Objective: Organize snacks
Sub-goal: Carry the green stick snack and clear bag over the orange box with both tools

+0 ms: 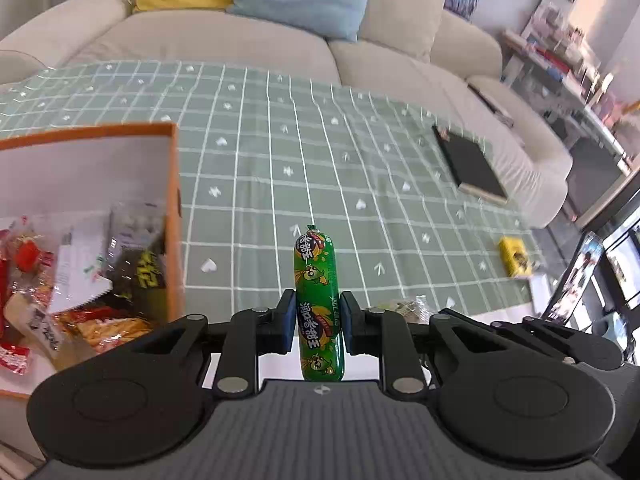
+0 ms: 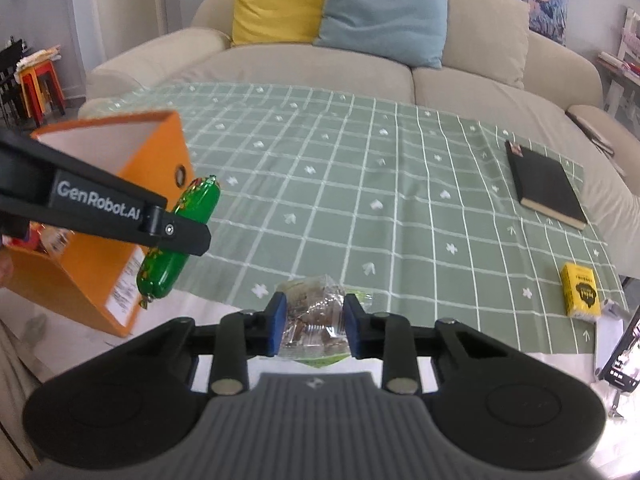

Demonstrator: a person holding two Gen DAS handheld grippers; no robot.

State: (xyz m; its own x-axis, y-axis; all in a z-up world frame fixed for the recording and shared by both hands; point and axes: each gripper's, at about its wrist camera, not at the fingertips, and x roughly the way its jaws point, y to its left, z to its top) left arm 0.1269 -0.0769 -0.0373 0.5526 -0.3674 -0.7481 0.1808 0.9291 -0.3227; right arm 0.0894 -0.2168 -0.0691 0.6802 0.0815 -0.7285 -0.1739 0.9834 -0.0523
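My left gripper (image 1: 318, 312) is shut on a green sausage stick (image 1: 318, 280), gripping it about the middle so it points away from me. In the right wrist view the same sausage (image 2: 196, 202) hangs tilted beside the orange box (image 2: 160, 152), with one left finger (image 2: 180, 234) across it. The box (image 1: 174, 200) stands open at the left, with several snack packets (image 1: 80, 280) inside. My right gripper (image 2: 314, 320) is shut on a clear packet of brown snack (image 2: 316, 300), held over the near edge of the green checked cloth (image 2: 400, 200).
A black notebook (image 2: 546, 184) lies on the cloth at the far right, and a small yellow pack (image 2: 582, 290) sits nearer on the right. A beige sofa (image 2: 280, 64) with yellow and blue cushions runs behind the table. A screen (image 2: 624, 356) stands at the right edge.
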